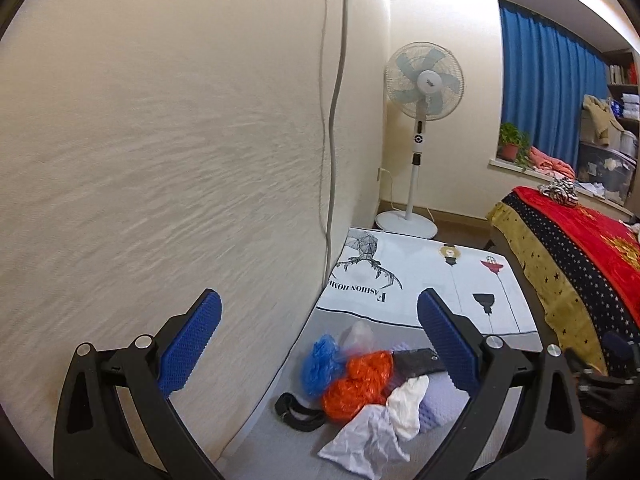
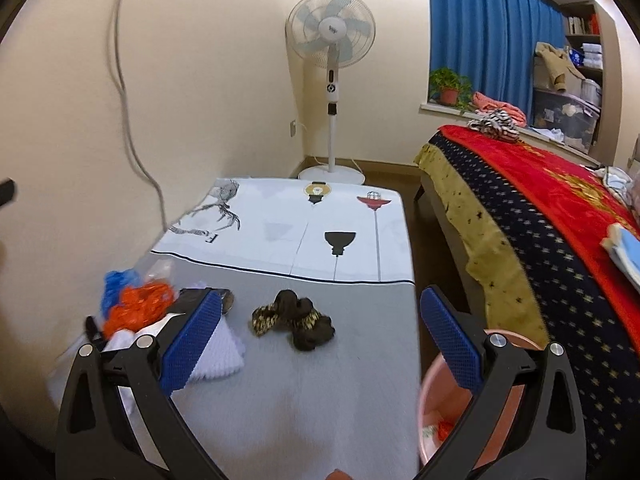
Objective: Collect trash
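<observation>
Both tools hang above the table point(image 2: 304, 400), and nothing is pinched. The left gripper point(image 1: 320, 344) has its blue pads spread wide, close against the cream wall point(image 1: 160, 140). Below it sits the trash heap by the table's wall side: a blue plastic wad point(image 1: 320, 364), an orange bag point(image 1: 360, 384) touching it, crumpled white paper point(image 1: 372, 436) in front, and a black strap point(image 1: 296, 408) beside them. The right gripper point(image 2: 320, 340) is just as wide open, empty, over the grey cloth. A dark brown-and-yellow knitted bundle point(image 2: 296, 320), maybe socks, lies apart from the heap. A pink bin point(image 2: 444, 408) stands off the table's right edge, with scraps inside, blurred.
</observation>
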A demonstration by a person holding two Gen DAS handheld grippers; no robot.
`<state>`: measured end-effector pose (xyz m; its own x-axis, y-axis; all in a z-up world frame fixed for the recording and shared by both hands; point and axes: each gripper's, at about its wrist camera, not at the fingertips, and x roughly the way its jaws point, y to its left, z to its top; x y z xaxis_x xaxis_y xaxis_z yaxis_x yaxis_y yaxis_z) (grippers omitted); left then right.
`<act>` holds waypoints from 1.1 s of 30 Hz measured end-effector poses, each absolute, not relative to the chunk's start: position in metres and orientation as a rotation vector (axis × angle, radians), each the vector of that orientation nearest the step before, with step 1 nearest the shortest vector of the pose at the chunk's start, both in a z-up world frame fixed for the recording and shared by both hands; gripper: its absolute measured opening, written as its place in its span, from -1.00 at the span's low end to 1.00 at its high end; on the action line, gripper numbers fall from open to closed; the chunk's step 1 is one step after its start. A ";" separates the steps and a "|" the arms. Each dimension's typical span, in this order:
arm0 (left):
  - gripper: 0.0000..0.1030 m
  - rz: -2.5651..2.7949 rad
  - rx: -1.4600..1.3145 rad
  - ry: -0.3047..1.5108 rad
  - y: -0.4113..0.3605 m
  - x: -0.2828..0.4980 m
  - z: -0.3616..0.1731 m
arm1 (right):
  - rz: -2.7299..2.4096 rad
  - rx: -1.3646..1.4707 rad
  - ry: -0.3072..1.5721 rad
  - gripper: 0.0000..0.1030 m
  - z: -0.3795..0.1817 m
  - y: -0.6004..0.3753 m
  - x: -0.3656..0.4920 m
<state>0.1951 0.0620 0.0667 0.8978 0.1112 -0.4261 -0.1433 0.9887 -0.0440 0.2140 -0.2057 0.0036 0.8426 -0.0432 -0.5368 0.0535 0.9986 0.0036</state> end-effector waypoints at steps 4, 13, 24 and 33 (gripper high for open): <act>0.85 0.151 -0.072 0.480 0.058 0.208 0.056 | -0.051 -0.016 0.590 0.85 -0.028 -0.196 0.255; 0.85 0.165 -0.071 0.528 0.061 0.222 0.048 | -0.029 0.000 0.661 0.56 -0.081 -0.184 0.309; 0.85 0.180 -0.082 0.568 0.067 0.228 0.040 | -0.026 -0.034 0.713 -0.68 -0.108 -0.180 0.321; 0.85 0.213 -0.106 0.551 0.076 0.225 0.042 | -0.017 -0.065 0.597 -0.85 -0.061 -0.182 0.305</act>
<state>0.2250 0.0757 0.0424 0.8304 0.1725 -0.5298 -0.2290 0.9725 -0.0422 0.3053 -0.1820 -0.0605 0.8272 -0.0351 -0.5608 -0.0023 0.9978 -0.0659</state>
